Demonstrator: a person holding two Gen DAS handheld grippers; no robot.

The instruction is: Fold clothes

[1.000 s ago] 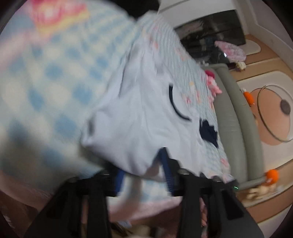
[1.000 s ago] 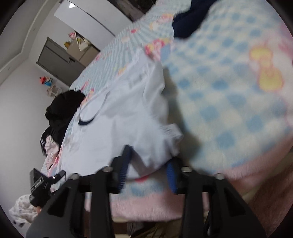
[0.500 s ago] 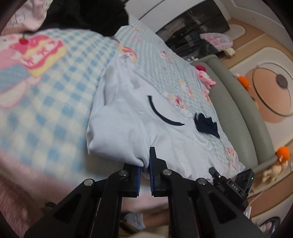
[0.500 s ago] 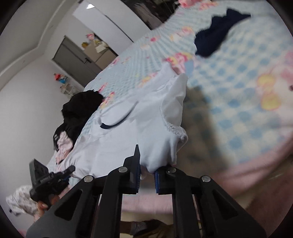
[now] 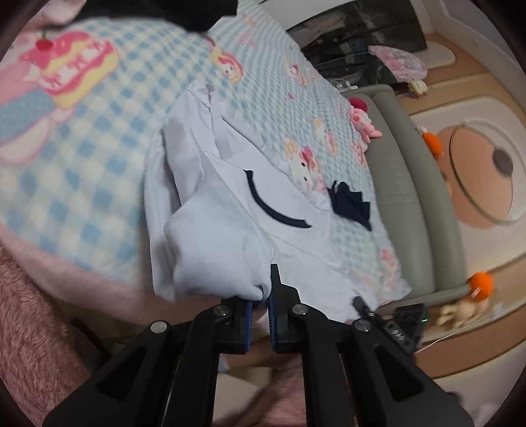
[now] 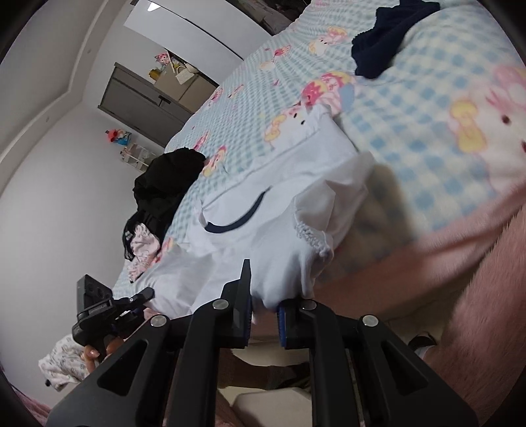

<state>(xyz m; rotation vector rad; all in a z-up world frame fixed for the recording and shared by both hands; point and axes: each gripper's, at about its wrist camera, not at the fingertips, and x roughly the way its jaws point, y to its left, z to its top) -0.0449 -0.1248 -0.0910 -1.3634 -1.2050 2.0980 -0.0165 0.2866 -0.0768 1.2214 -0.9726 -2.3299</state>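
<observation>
A white top (image 5: 230, 226) with a navy neck trim lies across a blue checked cartoon blanket (image 5: 98, 147) on a bed. My left gripper (image 5: 261, 295) is shut on one near corner of the top, where the cloth bunches and lifts off the blanket. In the right wrist view the same white top (image 6: 279, 210) shows its frilled sleeve cuff, and my right gripper (image 6: 264, 302) is shut on the other near corner. Each gripper appears at the edge of the other's view, held in a hand.
A small navy garment (image 5: 350, 203) lies on the blanket beyond the top, also seen as the navy garment (image 6: 388, 29). A black clothes pile (image 6: 164, 190) sits farther along the bed. A grey bed rail (image 5: 404, 203) and toys on the floor lie to one side.
Both grippers closed on the near corners of the white top and then lifted them, so the cloth now bunches up off the blanket.
</observation>
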